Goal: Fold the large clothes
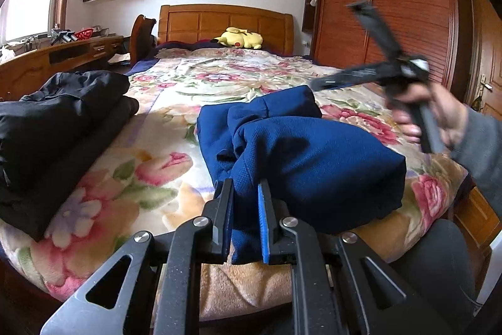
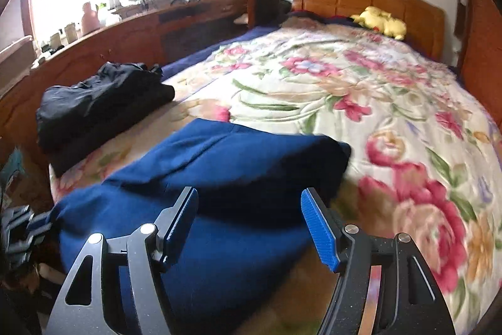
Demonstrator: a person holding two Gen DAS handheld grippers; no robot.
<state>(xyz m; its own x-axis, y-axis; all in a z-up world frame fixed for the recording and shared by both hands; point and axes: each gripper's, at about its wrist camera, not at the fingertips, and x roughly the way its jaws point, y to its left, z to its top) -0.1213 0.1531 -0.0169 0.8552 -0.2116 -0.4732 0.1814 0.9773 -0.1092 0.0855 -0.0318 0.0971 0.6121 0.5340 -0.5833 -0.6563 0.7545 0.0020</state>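
A folded blue garment (image 1: 301,153) lies near the foot of the bed on the floral blanket (image 1: 175,102). My left gripper (image 1: 246,193) is shut on the garment's near edge, with cloth pinched between its pads. In the right wrist view the blue garment (image 2: 226,178) lies just ahead of my right gripper (image 2: 249,209), which is open and empty above it. The right gripper (image 1: 342,43) also shows in the left wrist view, blurred, held in a hand above the bed's right side.
A folded black garment (image 1: 59,127) lies on the bed's left side; it also shows in the right wrist view (image 2: 100,102). A yellow plush toy (image 1: 240,38) lies by the wooden headboard (image 1: 226,24). A wooden desk (image 2: 125,36) runs along the left. A wardrobe (image 1: 389,5) stands at right.
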